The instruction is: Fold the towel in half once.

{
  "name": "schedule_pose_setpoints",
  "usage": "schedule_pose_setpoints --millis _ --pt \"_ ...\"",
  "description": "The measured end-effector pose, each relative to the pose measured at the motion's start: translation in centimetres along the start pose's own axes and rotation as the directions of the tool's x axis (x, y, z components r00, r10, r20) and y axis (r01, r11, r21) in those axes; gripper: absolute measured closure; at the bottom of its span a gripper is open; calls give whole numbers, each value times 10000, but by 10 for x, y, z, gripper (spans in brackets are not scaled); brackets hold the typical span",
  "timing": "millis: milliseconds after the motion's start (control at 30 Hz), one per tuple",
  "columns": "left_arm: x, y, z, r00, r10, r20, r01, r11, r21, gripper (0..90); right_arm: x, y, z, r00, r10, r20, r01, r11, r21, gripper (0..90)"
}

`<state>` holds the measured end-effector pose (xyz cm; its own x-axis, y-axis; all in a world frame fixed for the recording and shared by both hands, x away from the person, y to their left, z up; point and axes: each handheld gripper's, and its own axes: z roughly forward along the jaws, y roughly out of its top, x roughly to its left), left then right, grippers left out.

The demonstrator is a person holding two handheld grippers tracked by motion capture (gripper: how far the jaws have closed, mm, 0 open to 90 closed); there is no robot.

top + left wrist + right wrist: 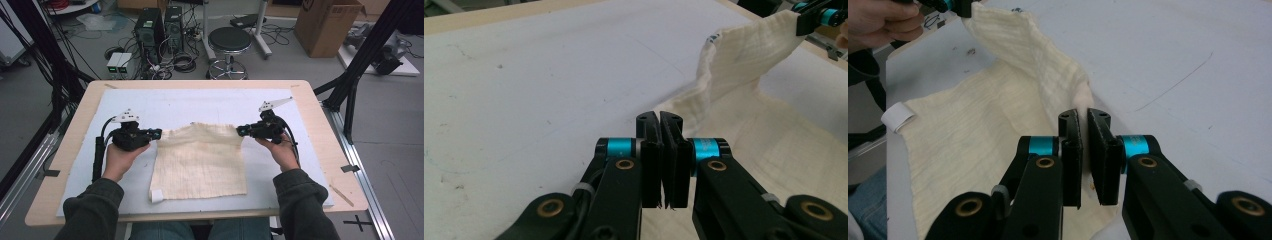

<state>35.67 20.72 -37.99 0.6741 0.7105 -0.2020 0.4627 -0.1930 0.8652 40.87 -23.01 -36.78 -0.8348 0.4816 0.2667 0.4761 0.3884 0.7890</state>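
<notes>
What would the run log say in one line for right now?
left tool: shut on cloth corner | right tool: shut on cloth corner | cloth: far edge lifted, near part flat on white mat

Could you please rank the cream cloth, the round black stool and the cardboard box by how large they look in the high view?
1. Cream cloth, clearly largest.
2. Cardboard box, partly cut off by the frame edge.
3. Round black stool, smallest.
Box and stool stand farther from the camera, so true sizes stay unsure.

No text, brand or number can be read anywhere. The small white tag (157, 196) on the cloth (200, 162) looks blank, and the dark mark on the cardboard box (327, 25) is cut off and too blurred to make out.
</notes>
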Motion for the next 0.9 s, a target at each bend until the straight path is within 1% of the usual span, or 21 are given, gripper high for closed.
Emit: schedule_pose_setpoints --millis 100,167,233,267,300,433,533,600,700,733,833,900 --pt "0 -5 -3 10000 -42 -19 42 10000 35 870 3 -2 -2 10000 -81 -30 80 10000 -37 844" --pt "0 -9 -5 9998 -203 59 204 9998 -61 869 4 -6 -2 9999 -50 -117 49 10000 -86 844" --pt "-1 -10 -6 10000 -72 2 72 10000 38 869 4 -10 -1 9998 -46 -183 45 10000 -53 844" --pt "-2 -11 -7 10000 -69 30 69 10000 13 869 5 -13 -1 9998 25 -211 -25 10000 -11 844" --pt "-2 -12 -7 9999 -102 114 102 9999 -17 869 5 -15 -1 9998 -5 -208 5 10000 -27 844" --pt "-7 -18 -10 9997 -4 255 0 9999 164 868 7 -22 -1 9994 41 -353 -40 10000 31 843" --pt "-9 -25 -11 9994 -51 333 44 9998 192 868 10 -26 0 9992 -84 -383 89 9999 106 844" --pt "-12 -29 -12 9993 1 375 -11 9997 247 868 11 -28 0 9992 -84 -398 91 9998 183 844" --pt "-15 -34 -14 9990 76 441 -88 9996 258 868 15 -32 0 9989 -22 -458 34 9996 265 843" --pt "-16 -35 -15 9992 72 402 -85 9995 305 868 16 -33 0 9988 -116 -466 130 9995 302 843" --pt "-18 -40 -19 9986 -2 524 -14 9995 306 868 22 -35 -1 9981 -202 -588 217 9995 247 844" --pt "-22 -41 -21 9987 156 490 -171 9994 286 867 25 -38 -1 9973 -218 -695 235 9994 237 844"
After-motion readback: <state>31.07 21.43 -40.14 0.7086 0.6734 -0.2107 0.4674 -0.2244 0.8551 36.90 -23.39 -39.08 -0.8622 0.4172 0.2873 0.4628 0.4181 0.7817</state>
